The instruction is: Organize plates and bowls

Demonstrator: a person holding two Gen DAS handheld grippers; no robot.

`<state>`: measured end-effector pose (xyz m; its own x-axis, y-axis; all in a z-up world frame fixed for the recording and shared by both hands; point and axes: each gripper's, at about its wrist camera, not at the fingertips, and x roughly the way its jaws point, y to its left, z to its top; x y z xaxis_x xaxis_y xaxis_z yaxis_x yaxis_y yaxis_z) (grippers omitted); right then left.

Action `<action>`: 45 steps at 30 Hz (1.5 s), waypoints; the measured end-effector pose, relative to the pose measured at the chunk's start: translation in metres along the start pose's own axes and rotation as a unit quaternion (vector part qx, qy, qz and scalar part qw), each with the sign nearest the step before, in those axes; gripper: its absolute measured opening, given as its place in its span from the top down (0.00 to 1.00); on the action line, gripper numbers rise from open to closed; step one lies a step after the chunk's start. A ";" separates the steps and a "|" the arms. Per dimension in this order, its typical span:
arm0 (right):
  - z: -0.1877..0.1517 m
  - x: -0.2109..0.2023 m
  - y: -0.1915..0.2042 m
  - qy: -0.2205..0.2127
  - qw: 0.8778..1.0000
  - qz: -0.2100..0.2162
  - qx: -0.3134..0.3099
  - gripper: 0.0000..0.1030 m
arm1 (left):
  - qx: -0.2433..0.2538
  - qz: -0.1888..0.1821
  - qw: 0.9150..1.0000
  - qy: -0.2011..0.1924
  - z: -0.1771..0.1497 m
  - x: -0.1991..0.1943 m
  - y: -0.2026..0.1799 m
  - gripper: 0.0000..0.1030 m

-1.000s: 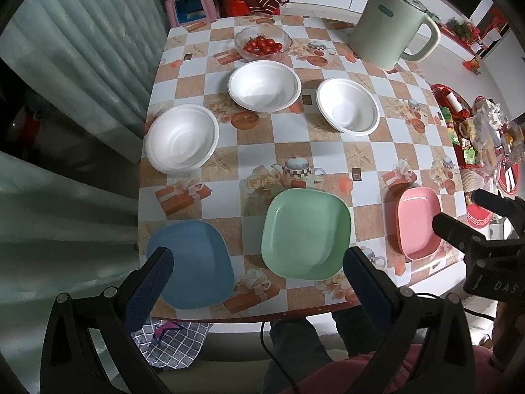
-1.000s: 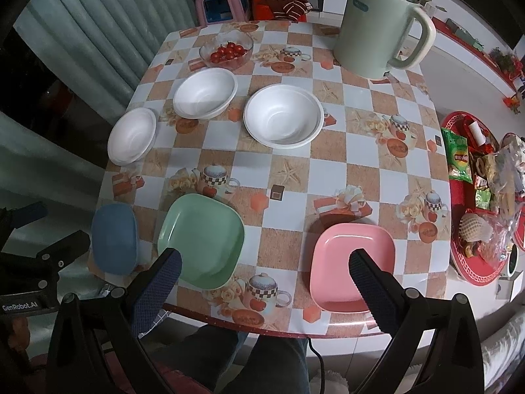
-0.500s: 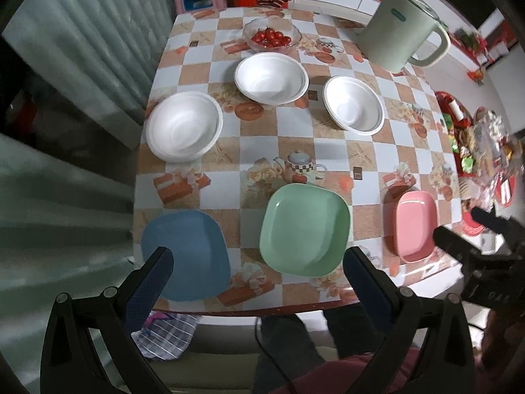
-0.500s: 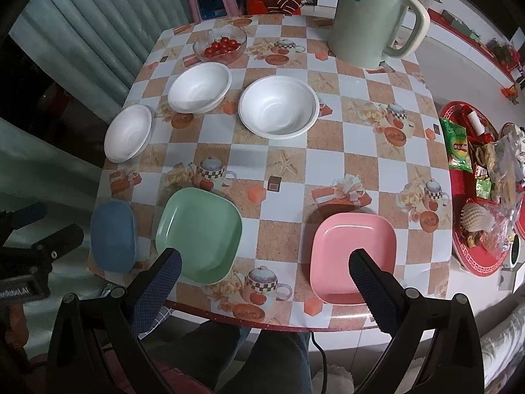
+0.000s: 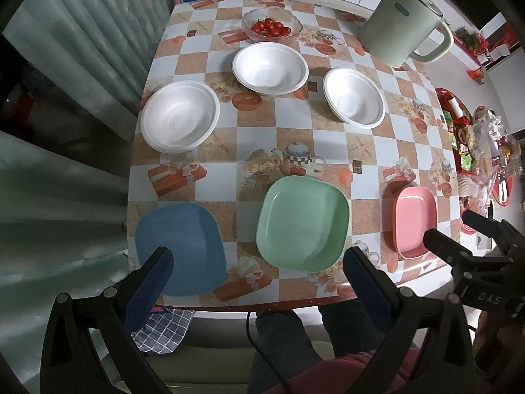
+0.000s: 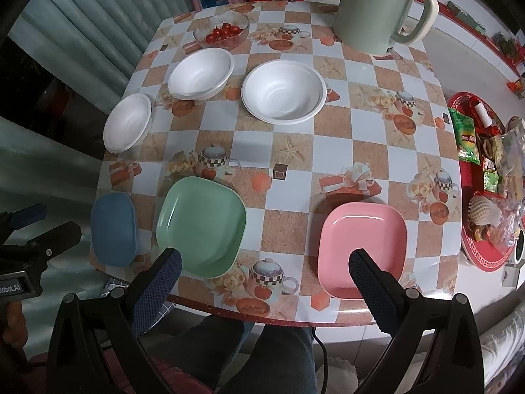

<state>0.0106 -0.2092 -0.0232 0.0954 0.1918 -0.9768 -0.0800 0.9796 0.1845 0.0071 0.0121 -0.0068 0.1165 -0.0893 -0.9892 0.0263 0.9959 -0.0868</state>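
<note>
Three square plates lie along the lower edge of the checked tablecloth (image 5: 295, 124): in the left wrist view the blue plate (image 5: 178, 249) sits lower left, the green plate (image 5: 303, 223) lower centre, and the pink plate (image 5: 415, 221) lower right, each apart from the others. Three white bowls stand above them, none stacked: one at centre left (image 5: 179, 115), one at upper centre (image 5: 270, 68), one right of centre (image 5: 354, 97). A glass bowl of cherry tomatoes (image 5: 271, 27) sits at the top of the frame, and a pale green kettle (image 5: 402, 23) occupies the upper right. The left gripper (image 5: 254, 271) hangs above the near table edge, fingers spread wide and holding nothing, one pad over the blue plate and the other just beside the green plate. In the right wrist view the right gripper (image 6: 264, 274) is likewise spread wide and empty, its left pad over the green plate's near edge and its right pad over the pink plate's near edge. A person's legs (image 6: 262, 354) show below the table edge.
</note>
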 end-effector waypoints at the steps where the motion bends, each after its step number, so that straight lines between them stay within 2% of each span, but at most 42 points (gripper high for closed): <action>1: -0.001 0.001 -0.001 0.000 1.000 0.000 0.002 0.00 | 0.004 0.003 1.000 0.003 0.001 0.000 -0.001 0.00; 14: -0.008 0.020 -0.012 0.024 0.999 0.008 0.020 0.00 | 0.036 -0.007 0.999 0.034 0.006 0.023 -0.014 0.00; 18: -0.011 0.031 -0.014 0.034 0.999 0.011 0.021 0.00 | 0.058 0.010 0.998 0.037 0.006 0.036 -0.021 0.00; 22: -0.016 0.045 -0.013 0.048 0.999 0.014 0.021 0.00 | 0.061 0.005 0.997 0.053 0.005 0.053 -0.025 0.00; 29: -0.027 0.073 -0.012 0.071 0.997 0.020 0.030 0.00 | 0.077 0.023 0.994 0.072 -0.001 0.080 -0.029 0.00; 36: -0.034 0.098 -0.011 0.084 0.995 0.028 0.042 0.00 | 0.091 0.039 0.992 0.072 0.002 0.106 -0.030 0.00; 45: -0.026 0.112 -0.005 0.086 0.993 0.046 0.059 0.00 | 0.106 0.056 0.991 0.061 0.011 0.114 -0.031 0.00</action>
<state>-0.0039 -0.1946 -0.1366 -0.0793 0.2778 -0.9574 0.0383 0.9605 0.2755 0.0302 -0.0295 -0.1159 0.0095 0.0371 -0.9993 0.2287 0.9727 0.0383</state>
